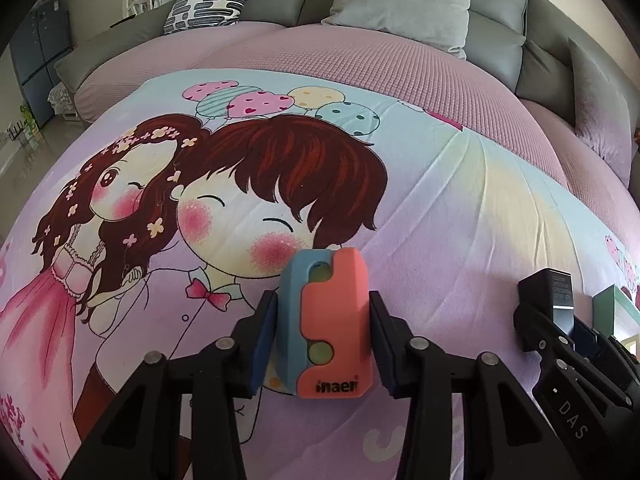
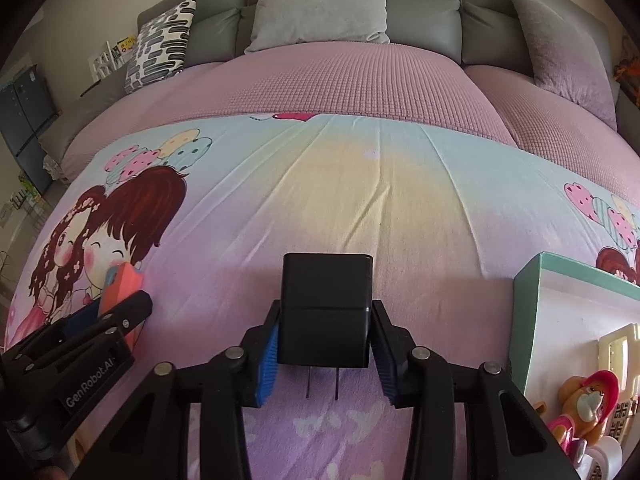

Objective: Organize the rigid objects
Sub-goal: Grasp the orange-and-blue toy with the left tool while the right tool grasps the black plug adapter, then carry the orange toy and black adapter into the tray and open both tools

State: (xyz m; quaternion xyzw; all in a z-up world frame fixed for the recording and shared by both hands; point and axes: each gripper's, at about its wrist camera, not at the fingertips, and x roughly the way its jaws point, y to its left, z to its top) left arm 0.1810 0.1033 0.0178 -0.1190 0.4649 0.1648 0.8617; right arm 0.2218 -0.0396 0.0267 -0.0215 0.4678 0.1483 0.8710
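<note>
On a cartoon-print bedsheet [image 1: 460, 208] spread over a sofa seat, we see a two-handed pickup under way: the left gripper [image 1: 323, 336] has its jaws clenched on a coral-and-blue plastic block [image 1: 328, 320], the dark pads pressed against both of its sides, while the right gripper [image 2: 325, 344] brackets a black plug-in charger [image 2: 326, 308], prongs pointing back toward the camera. We judge the right pads to be at the charger's flanks or a hair off them, with the right one seeming to keep a sliver of gap, so we read that grasp as not yet firm. A mint-rimmed box [image 2: 560, 280] stands just beside the charger to the right, already holding a toy dog figure [image 2: 588, 400] and other small pieces, and we take it as the likely home for both items. The next move calls for seating the right grip fully, then lifting clear of the soft cloth and carrying rightward over the rim. Behind the sheet lie a pink waffle-textured cover [image 2: 340, 88], grey cushions [image 2: 320, 4] and a black-and-white patterned pillow [image 2: 160, 44]; a dark cabinet [image 1: 36, 68] stands at far left.
</note>
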